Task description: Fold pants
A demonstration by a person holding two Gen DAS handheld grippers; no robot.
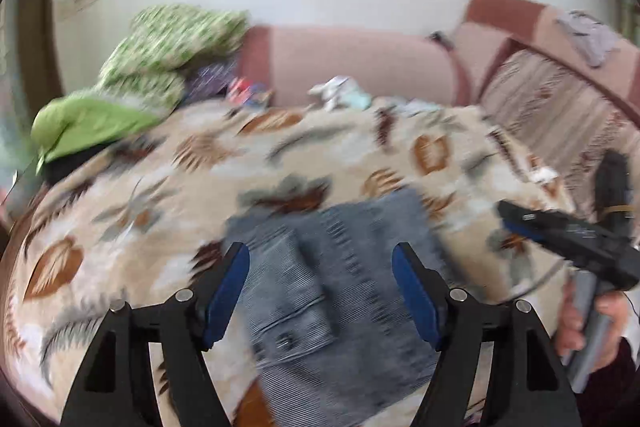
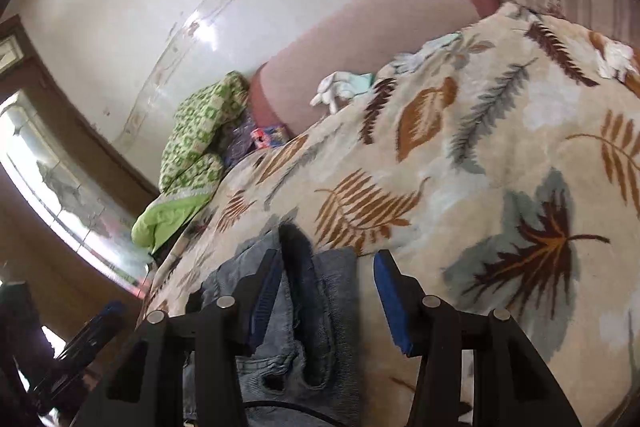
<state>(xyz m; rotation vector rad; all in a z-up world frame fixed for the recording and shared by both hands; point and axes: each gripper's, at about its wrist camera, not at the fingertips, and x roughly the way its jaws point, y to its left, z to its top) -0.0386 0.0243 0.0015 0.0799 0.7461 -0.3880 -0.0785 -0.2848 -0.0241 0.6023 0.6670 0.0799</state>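
Folded blue-grey denim pants (image 1: 336, 291) lie on a leaf-patterned blanket (image 1: 168, 171), a back pocket facing up. My left gripper (image 1: 320, 291) is open and empty, hovering just above the pants with its blue pads on either side of them. My right gripper (image 2: 326, 299) is open and empty, low over the pants' edge (image 2: 312, 311); it also shows in the left wrist view (image 1: 568, 239) at the right, held in a hand. The left wrist view is motion-blurred.
The blanket (image 2: 480, 155) covers a bed or sofa. A green patterned quilt (image 1: 160, 59) is piled at the far left. Pink sofa cushions (image 1: 352, 67) run along the back. Small white and mint cloths (image 1: 340, 95) lie at the far edge.
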